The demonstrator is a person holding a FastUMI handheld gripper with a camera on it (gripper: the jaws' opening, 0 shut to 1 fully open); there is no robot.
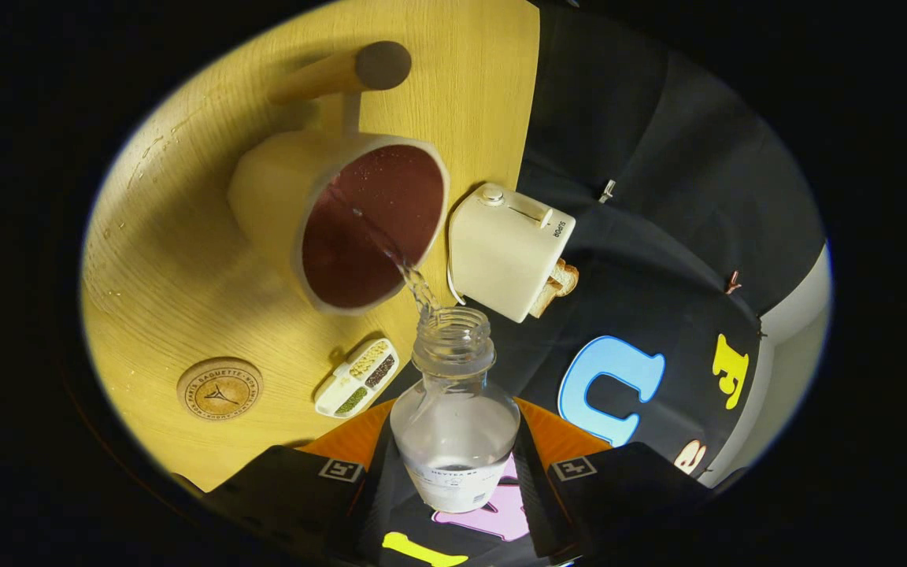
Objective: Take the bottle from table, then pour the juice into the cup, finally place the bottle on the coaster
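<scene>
The bottle (454, 421) is clamped between the tongs (455, 472), tilted mouth-first toward the cup (343, 224) just ahead, with liquid being poured in.

Single fisheye camera rode on gripper (453, 480), looked forward along two fingers clamped on bottle (455, 417) at close range. View was rolled sideways, tilted down toward wooden table (178, 268). Cup (343, 220) sat just beyond bottle mouth, near lens. Toaster (509, 248), coaster (220, 388), seed tray (357, 377) lay within same wide field; booth wall (658, 236) behind.
</scene>
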